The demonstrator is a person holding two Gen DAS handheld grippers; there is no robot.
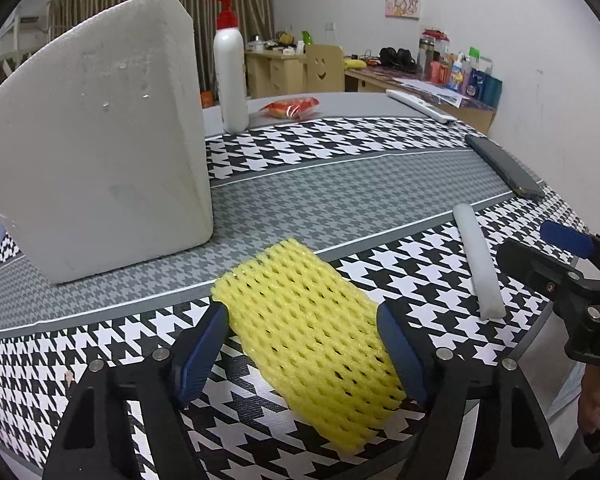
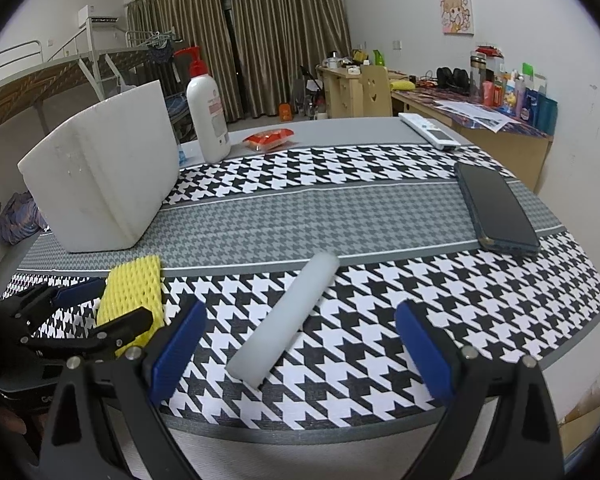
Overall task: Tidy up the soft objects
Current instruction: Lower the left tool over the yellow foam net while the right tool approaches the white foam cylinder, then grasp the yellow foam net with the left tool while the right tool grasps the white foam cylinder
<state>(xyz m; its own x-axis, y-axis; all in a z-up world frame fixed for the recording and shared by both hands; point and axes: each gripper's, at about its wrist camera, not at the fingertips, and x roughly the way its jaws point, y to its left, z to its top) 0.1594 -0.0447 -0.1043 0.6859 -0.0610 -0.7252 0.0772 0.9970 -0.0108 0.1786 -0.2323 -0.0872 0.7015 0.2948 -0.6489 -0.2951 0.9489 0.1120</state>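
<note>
A yellow foam net sleeve (image 1: 314, 334) lies flat on the houndstooth table between the blue pads of my left gripper (image 1: 302, 354). The jaws stand open on either side of it, close to its edges. It also shows in the right wrist view (image 2: 134, 296). A white foam stick (image 2: 286, 320) lies on the table between the wide-open pads of my right gripper (image 2: 300, 354), apart from both. The stick also shows in the left wrist view (image 1: 478, 260), with my right gripper (image 1: 568, 256) beside it. A white foam box (image 1: 96, 132) stands at the left.
A white pump bottle with a red top (image 1: 231, 68) and a red snack packet (image 1: 292, 107) stand behind the box. A dark phone (image 2: 496, 208) and a white remote (image 2: 430, 130) lie at the right. The table's front edge (image 2: 340, 436) is near my right gripper.
</note>
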